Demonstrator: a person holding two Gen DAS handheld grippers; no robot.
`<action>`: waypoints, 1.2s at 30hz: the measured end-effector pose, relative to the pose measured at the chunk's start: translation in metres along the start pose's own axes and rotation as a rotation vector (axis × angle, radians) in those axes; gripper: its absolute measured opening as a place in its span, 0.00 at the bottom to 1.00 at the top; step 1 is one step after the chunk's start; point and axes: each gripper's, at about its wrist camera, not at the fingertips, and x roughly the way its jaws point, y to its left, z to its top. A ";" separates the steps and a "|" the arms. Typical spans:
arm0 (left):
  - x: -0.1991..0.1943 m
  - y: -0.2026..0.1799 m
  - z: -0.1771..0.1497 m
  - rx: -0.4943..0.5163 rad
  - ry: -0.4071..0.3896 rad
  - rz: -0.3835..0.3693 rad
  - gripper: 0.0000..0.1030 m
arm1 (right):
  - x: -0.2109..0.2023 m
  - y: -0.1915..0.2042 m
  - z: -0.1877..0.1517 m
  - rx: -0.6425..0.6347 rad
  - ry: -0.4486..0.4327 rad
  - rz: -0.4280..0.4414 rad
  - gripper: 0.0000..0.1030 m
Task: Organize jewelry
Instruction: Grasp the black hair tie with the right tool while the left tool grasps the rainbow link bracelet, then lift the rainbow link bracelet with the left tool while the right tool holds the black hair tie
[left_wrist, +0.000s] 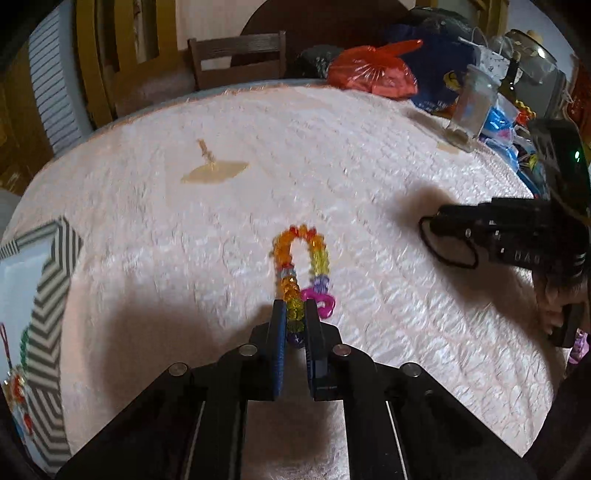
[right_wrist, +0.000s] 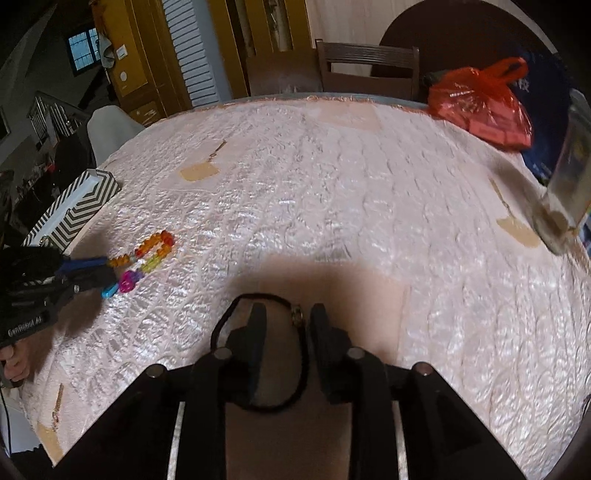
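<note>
The rainbow bead bracelet lies near the middle of the pale quilted tablecloth, its loop stretched out ahead of the left gripper, whose 2 fingers are drawn in narrow around the beads at the near end, just beside the pink charm. Whether that end is lifted or resting on the cloth I cannot tell; the far part of the loop appears to lie flat. The chevron-patterned box sits at the left edge of the table, with another beaded piece beside it at the table edge, and I judge it the likely destination. To do this step well, the grip should stay firm on the strand rather than on a single bead (faceted plastic beads can roll and slip out), and the lift should be high enough that the hanging loop and charm clear the box rim before release. On the right, the black cord bracelet with its small metal bead lies on the cloth around the left finger of the right gripper, whose jaws stand partly apart and clamp nothing. There the finger already threads the loop, so closing on the cord near the metal bead should give a sure hold. A red plastic bag and a clear jar sit well apart at the far right.
</note>
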 end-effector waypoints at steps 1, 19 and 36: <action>-0.001 0.000 -0.002 -0.007 -0.011 -0.002 0.28 | 0.001 0.000 0.001 -0.002 -0.002 -0.002 0.25; -0.002 0.003 -0.010 -0.059 -0.076 0.042 0.40 | 0.002 0.006 -0.002 -0.084 -0.019 -0.089 0.09; 0.000 -0.001 -0.009 -0.058 -0.074 -0.004 0.29 | 0.003 0.016 -0.003 -0.129 -0.018 -0.149 0.08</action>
